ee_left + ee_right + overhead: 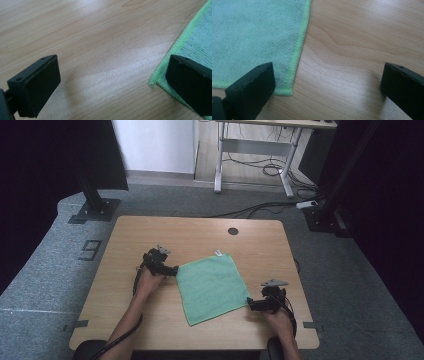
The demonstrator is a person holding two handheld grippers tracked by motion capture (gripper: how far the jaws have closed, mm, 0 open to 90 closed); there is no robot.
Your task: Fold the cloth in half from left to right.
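Fingers (37, 87) spread wide astride cloth (212, 287) corners on counter (150, 232); soft, limp, light — pinch at hemmed corners.

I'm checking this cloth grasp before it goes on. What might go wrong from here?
The left hand-held gripper straddles the green cloth's corner with one jaw over the cloth; closing may pinch only the hem or miss. The right hand-held gripper has mostly bare table between its jaws, so it may close on nothing.
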